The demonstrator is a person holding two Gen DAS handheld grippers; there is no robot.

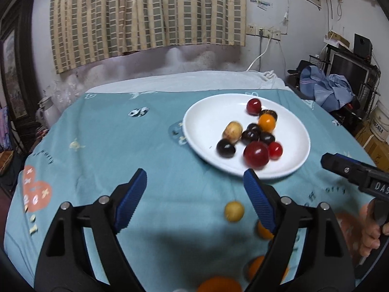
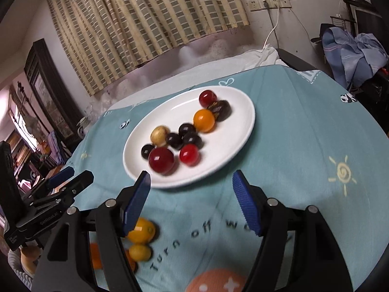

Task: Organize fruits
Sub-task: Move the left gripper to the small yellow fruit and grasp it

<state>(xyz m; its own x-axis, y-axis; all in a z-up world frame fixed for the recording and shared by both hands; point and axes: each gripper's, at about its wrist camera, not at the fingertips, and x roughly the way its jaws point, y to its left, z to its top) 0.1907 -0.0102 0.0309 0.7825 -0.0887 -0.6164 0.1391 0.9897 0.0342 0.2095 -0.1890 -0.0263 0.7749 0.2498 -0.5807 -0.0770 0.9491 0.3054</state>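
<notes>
Two grippers hang over a table with a blue cloth [image 1: 109, 133] on it. The left gripper [image 1: 194, 185] has its blue fingers [image 1: 132, 197] spread wide apart, and nothing is between them but cloth. The right gripper [image 2: 190, 187] also has its fingers [image 2: 137, 199] apart and holds nothing. Close in, low by the left gripper's right finger, a small yellow fruit [image 1: 234, 211] lies on the cloth, just inside that finger. Behind and under that same finger sit orange fruits [image 1: 263, 231], partly hidden by the black arm, and one more orange fruit [image 1: 218, 284] peeks in at the very bottom edge. In the right wrist view, two yellow-orange fruits [image 2: 142, 231] lie touching each other beside the right gripper's left finger, on its outer side. Off to the side of the left gripper, the tip of the other gripper sticks in, and a hand [image 1: 370, 233] holds its handle. Farther out, past the fingertips of both grippers, sits a white plate [image 1: 206, 121]. Its near rim is just beyond the tips. On the plate lie many small round fruits bunched together: a big red one [image 1: 256, 154] nearest the fingers, a small red one [image 1: 275, 150] beside it, dark purple ones [image 1: 226, 148], a tan one [image 1: 232, 130], an orange one [image 1: 266, 122], and one more red one [image 1: 253, 106] at the far side. Behind the table hangs a checked curtain [image 1: 145, 12].
</notes>
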